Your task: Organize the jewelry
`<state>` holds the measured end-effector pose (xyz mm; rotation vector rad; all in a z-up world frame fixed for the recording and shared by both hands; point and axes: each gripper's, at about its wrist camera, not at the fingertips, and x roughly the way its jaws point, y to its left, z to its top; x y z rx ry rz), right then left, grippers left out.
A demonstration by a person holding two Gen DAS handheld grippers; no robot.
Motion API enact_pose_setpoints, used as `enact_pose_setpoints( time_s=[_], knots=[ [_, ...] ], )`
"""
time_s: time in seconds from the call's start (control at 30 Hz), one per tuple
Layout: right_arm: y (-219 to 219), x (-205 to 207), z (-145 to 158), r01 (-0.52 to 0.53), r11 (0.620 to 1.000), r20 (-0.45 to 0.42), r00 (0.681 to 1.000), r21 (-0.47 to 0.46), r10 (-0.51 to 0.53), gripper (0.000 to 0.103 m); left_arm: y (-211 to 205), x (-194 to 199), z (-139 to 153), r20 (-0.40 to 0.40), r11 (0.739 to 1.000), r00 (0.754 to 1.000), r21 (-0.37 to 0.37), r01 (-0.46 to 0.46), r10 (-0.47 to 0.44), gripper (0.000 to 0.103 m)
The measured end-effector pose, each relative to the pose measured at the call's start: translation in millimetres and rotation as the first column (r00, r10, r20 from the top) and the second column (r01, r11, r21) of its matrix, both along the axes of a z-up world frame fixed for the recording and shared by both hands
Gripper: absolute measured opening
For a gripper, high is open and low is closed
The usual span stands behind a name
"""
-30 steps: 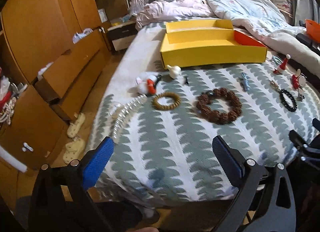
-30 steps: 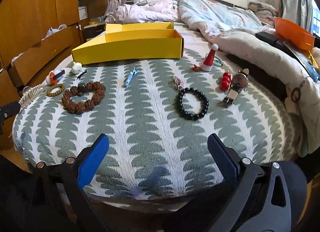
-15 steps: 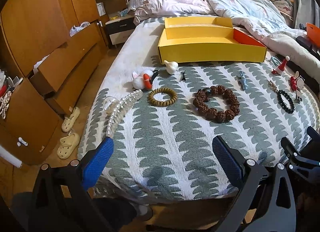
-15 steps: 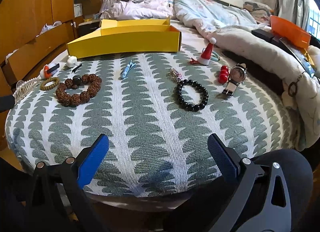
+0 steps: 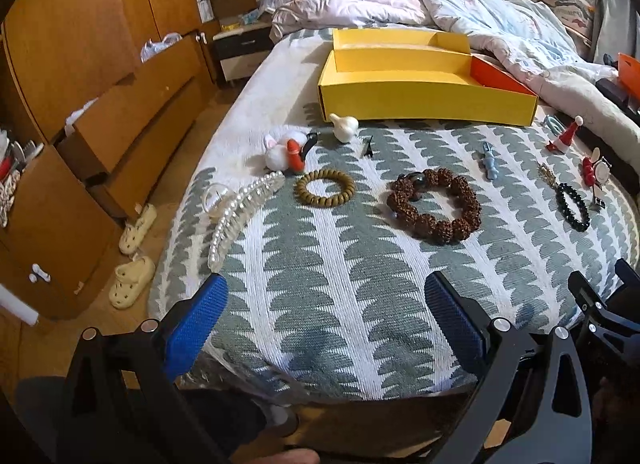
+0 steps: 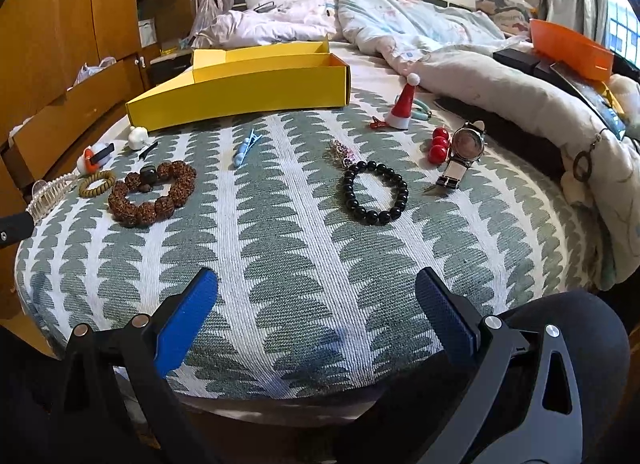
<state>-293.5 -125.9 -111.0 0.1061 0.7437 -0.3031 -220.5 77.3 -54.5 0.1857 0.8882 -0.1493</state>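
Both hand-held grippers hover over the near edge of the green-and-white patterned bedspread [image 6: 280, 224], the left gripper [image 5: 326, 324] and the right gripper [image 6: 316, 312] each spread wide with nothing between their blue pads. The jewelry lies scattered farther out: a chunky brown seed-bead bracelet [image 5: 434, 204] at centre, a tan wooden bead bracelet [image 5: 325, 187] to its left, a long pearl hair claw [image 5: 244, 212] at the left edge, and a glossy black bead bracelet [image 6: 375, 197] to the right, near a silver wristwatch [image 6: 460, 152]. The open yellow cardboard tray [image 5: 424, 102] sits at the far side, apart from them.
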Motion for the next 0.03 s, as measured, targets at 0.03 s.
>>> enact_pose_setpoints(
  time_s=[0.03],
  knots=[
    [-0.1,0.3,0.0,0.0,1.0,-0.001,1.0,0.0,0.0,0.099,0.2,-0.3,-0.1,0.001,1.0,1.0,0.001,-0.002,0.002,0.097]
  ],
)
